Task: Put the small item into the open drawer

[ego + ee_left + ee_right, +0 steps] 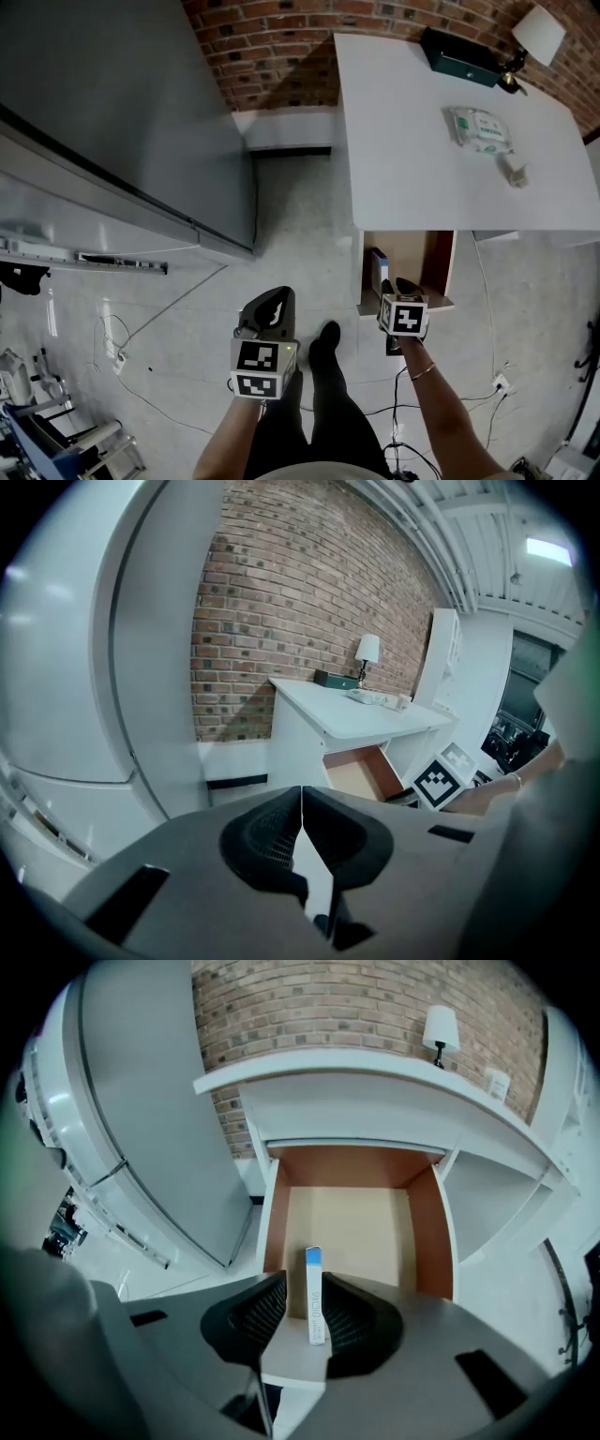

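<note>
The small item is a slim white box with a blue top (314,1288). It stands upright just inside the front of the open drawer (427,1232), left of its middle. My right gripper (302,1281) is open around it, with a gap showing on the box's left side and the right pad close beside it. In the head view the right gripper (399,285) hangs over the drawer's (439,262) front edge, with the box (378,266) at its left. My left gripper (272,306) is held low over the floor, shut and empty (302,803).
A white desk (412,178) sits over the drawer, carrying a dark green box (457,56), a lamp (536,36), a wipes pack (480,129) and a small bottle (514,171). A large grey panel (112,112) stands at left. Cables (122,347) lie on the floor.
</note>
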`<action>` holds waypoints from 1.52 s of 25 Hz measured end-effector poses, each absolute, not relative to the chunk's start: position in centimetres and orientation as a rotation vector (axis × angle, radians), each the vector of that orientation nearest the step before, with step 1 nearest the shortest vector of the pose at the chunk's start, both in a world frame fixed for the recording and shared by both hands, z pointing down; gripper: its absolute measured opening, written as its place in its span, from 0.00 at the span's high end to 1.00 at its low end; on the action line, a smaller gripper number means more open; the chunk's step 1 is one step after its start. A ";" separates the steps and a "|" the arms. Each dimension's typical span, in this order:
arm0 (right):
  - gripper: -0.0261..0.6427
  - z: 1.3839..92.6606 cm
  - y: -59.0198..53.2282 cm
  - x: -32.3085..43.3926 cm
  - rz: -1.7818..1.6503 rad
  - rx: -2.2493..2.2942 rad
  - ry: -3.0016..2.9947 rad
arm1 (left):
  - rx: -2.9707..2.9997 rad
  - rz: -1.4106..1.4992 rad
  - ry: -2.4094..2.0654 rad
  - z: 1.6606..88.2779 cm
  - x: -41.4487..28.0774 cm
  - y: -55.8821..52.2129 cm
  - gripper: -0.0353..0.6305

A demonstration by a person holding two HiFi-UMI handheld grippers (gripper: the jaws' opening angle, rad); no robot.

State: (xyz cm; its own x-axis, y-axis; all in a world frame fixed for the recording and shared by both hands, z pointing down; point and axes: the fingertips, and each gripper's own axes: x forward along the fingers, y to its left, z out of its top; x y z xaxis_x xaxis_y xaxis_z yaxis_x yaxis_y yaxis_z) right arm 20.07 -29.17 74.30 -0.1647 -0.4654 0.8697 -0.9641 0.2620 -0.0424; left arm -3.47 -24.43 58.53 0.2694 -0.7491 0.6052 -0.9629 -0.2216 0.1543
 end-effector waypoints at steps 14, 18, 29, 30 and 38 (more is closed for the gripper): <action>0.84 56.5 -21.8 16.2 0.734 1.484 -2.094 | 2.171 0.558 -1.470 53.3 -3.2 -20.6 0.91; 0.87 52.1 -19.3 15.9 0.725 1.548 -2.156 | 2.212 0.559 -1.460 51.6 -3.4 -19.2 0.91; 0.95 43.1 -12.5 14.7 0.675 1.697 -2.287 | 2.287 0.551 -1.448 47.7 -5.2 -14.6 0.91; 0.95 42.5 -12.0 14.7 0.671 1.707 -2.297 | 2.294 0.547 -1.445 47.4 -5.3 -14.2 0.91; 0.95 40.1 -8.3 14.3 0.637 1.759 -2.318 | 2.332 0.536 -1.437 45.5 -6.2 -11.4 0.91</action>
